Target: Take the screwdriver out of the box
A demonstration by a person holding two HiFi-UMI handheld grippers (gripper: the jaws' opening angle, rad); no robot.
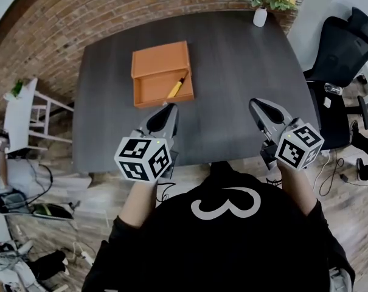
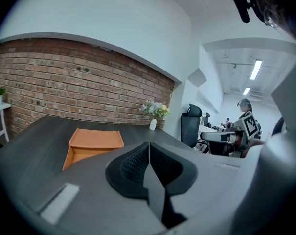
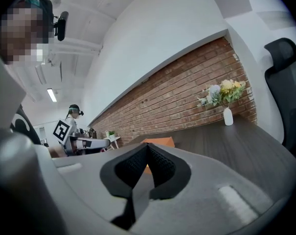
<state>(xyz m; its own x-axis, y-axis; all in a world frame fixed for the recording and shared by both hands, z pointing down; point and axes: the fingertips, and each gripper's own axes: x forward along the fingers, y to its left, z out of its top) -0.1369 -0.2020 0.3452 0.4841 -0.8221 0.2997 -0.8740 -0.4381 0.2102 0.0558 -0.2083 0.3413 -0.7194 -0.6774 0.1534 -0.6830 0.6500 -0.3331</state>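
Nothing is done yet: the slim yellow-handled screwdriver (image 1: 176, 87) lies slantwise inside the open, smooth orange box (image 1: 152, 94), toward the far left corner of the dark matte table (image 1: 244, 66). The left gripper (image 1: 170, 107) and right gripper (image 1: 254, 103) hover over the near edge. Each has its ribbed black pads pressed together on nothing, so reaching, gripping and lifting all remain.

Only readable thing I can spot: a big white mark (image 1: 225, 204) like a 3 tipped sideways, on the person's black shirt (image 1: 171, 242). The black-and-white square markers (image 1: 143, 159) on the left gripper (image 1: 169, 109) and right gripper (image 1: 257, 104) cubes are patterns, no letters.
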